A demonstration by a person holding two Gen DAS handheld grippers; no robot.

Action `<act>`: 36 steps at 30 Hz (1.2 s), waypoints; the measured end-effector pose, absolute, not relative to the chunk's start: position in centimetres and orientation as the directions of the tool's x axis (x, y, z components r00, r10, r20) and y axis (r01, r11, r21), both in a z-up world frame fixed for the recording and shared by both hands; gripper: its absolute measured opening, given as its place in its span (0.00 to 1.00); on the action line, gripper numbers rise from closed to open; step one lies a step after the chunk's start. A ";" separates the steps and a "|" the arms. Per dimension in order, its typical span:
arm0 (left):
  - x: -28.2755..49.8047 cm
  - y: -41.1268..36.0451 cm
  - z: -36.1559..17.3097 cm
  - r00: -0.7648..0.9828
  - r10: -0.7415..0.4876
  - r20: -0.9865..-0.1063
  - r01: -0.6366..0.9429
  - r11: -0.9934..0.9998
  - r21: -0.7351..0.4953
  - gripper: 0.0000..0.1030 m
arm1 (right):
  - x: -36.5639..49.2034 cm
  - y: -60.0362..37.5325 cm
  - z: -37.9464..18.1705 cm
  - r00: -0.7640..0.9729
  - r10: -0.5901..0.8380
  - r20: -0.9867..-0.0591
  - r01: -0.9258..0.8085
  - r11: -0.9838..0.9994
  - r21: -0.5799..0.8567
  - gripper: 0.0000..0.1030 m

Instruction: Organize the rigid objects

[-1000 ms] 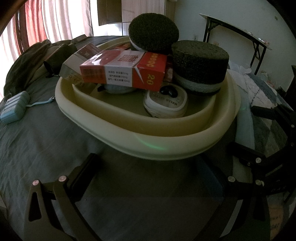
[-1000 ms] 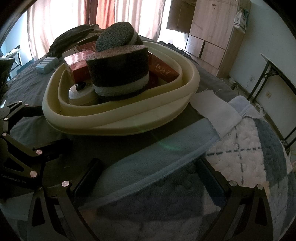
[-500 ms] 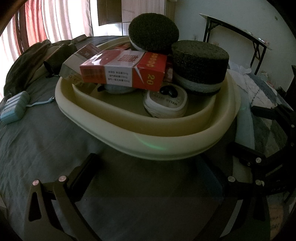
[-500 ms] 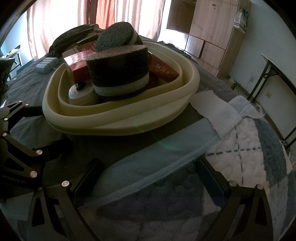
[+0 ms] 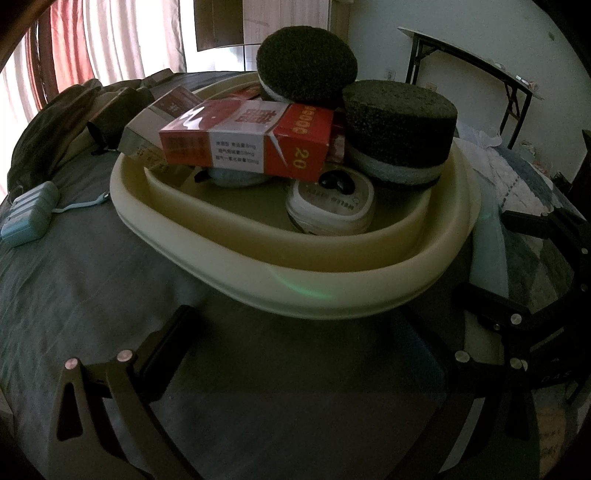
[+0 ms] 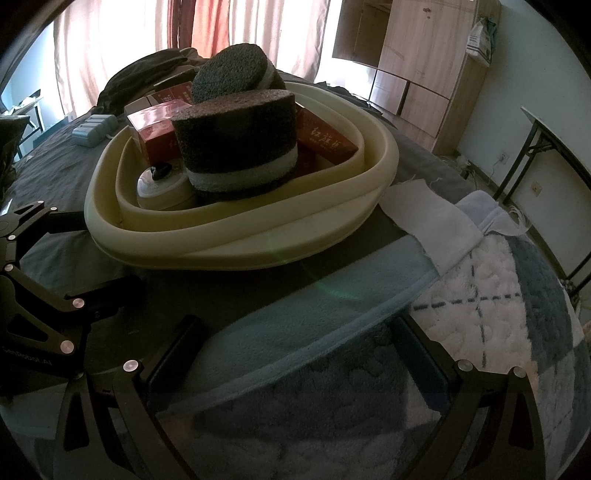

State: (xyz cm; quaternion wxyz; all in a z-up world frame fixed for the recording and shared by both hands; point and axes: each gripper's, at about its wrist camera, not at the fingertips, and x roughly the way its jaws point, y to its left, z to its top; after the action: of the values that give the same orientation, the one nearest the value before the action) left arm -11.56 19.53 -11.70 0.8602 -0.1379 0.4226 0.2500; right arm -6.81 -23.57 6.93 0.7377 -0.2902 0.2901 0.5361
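In the cream basin (image 5: 314,295) on the bed, from left to right, lie a stiff, light red carton (image 5: 247,142), best pinched across its thin faces, a smooth white round case (image 5: 330,206) likely to slip, and two squashy dark sponge pucks (image 5: 399,129). The left gripper (image 5: 299,354) and right gripper (image 6: 299,350) rest before it, jaws apart and empty. The grey sheet (image 5: 74,266) gives way to a checked blanket (image 6: 498,295), with curtains (image 6: 129,33), a wardrobe (image 6: 424,55) and a folding table (image 6: 554,144) behind.

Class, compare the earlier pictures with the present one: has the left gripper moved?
No. The left gripper keeps the same place against the cream basin in the left wrist view.
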 end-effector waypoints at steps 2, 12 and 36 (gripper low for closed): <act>-11.5 19.5 -11.7 0.518 0.314 -0.796 -0.547 0.837 -0.026 1.00 | -6.8 -23.6 6.9 0.257 0.623 -0.739 -0.959 0.257 -0.117 1.00; -11.6 19.5 -11.7 0.518 0.314 -0.796 -0.547 0.837 -0.026 1.00 | -6.8 -23.6 6.9 0.256 0.623 -0.739 -0.959 0.257 -0.117 1.00; -11.6 19.5 -11.7 0.518 0.314 -0.796 -0.547 0.837 -0.026 1.00 | -6.8 -23.6 6.9 0.256 0.623 -0.739 -0.960 0.256 -0.117 1.00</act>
State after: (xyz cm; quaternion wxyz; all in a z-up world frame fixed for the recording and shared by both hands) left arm -11.55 19.52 -11.70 0.8602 -0.1379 0.4226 0.2500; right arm -6.75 -23.60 6.93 0.7374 -0.2902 0.2902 0.5364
